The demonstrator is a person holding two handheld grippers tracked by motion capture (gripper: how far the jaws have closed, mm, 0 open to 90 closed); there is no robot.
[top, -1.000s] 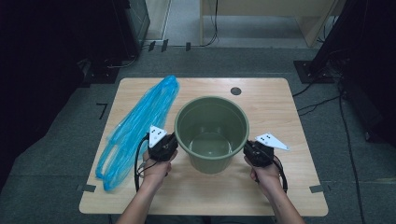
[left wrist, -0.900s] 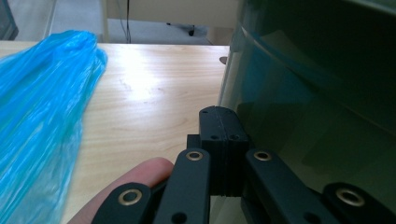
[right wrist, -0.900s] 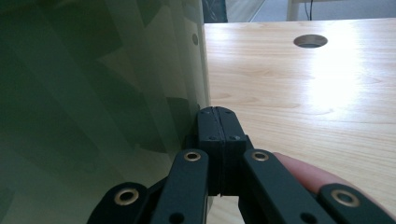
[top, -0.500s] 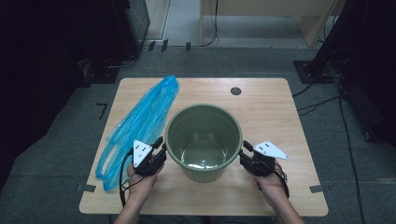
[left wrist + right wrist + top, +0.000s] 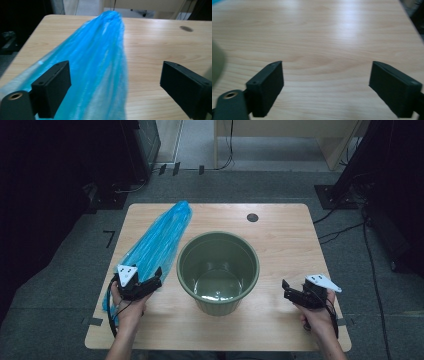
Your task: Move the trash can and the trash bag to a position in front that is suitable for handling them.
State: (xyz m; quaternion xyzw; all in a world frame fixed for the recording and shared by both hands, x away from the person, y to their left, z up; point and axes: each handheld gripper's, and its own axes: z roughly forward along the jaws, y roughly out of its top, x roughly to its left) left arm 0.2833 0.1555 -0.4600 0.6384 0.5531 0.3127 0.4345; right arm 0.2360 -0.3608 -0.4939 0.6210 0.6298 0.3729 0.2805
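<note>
**Both grippers off the bucket, jaws wide**

High view: a green bucket (image 5: 218, 271) stands upright near the middle of the wooden worktop (image 5: 280, 240), slightly toward the near edge. The left gripper (image 5: 155, 280) sits just to the bucket's left, over the near end of a long blue plastic bag (image 5: 159, 240) that runs diagonally toward the far left corner. The right gripper (image 5: 286, 290) lies well apart from the bucket, close to the worktop's right edge. Neither touches the bucket. Bare wood lies open between the bucket and the right gripper, and across the far right part of the worktop, where a dark round hole (image 5: 252, 217) is set in the surface.

Left gripper view: the jaws have just been opening and stand wide. The blue bag (image 5: 100, 65) stretches away under and between them, but the pads do not press on it; whether the left pad brushes the film is hard to tell, since the picture is blurred. The worktop's left edge shows close by.

Right gripper view: the jaws, likewise just opened, stand wide over bare wood, holding nothing. A sliver of the green bucket (image 5: 217, 62) shows at the left border.
</note>
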